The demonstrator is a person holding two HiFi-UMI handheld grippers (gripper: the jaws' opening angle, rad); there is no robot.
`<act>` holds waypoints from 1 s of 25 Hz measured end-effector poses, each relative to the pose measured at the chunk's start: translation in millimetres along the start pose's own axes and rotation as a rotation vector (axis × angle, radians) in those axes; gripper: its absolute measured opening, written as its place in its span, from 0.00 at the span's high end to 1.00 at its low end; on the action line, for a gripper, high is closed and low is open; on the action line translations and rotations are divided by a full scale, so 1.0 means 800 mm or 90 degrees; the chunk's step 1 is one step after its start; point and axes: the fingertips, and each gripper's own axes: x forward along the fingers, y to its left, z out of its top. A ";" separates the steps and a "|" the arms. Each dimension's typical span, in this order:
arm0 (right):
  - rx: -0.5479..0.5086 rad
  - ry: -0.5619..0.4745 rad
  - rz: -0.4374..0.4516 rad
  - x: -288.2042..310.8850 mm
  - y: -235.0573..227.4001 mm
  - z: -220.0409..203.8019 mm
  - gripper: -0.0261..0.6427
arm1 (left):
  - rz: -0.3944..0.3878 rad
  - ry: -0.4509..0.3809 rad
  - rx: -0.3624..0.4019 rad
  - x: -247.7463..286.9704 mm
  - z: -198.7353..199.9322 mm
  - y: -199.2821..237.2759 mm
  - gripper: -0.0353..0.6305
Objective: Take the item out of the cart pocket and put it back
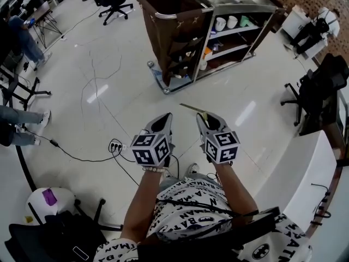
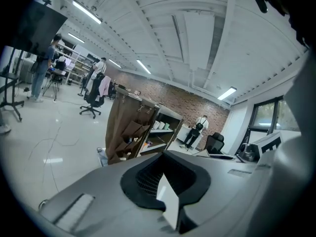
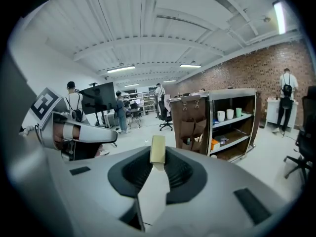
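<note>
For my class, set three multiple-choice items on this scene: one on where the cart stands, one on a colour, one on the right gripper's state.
1. Where is the cart relative to the person?
A. Behind them
B. Ahead, across open floor
C. Touching both grippers

2. What colour is the cart's pocket panel?
A. Brown
B. Blue
C. White

3. What state is the right gripper in?
A. Open and empty
B. Shut on a flat yellowish item
C. Out of view

Answers:
1 B, bare floor lies between the grippers and the cart.
2 A, the hanging pockets are brown.
3 B, the right gripper view shows the item pinched between the jaws.
</note>
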 end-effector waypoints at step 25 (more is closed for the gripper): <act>0.032 -0.038 -0.015 -0.050 -0.063 0.017 0.84 | -0.013 0.003 0.044 0.022 -0.009 -0.053 0.94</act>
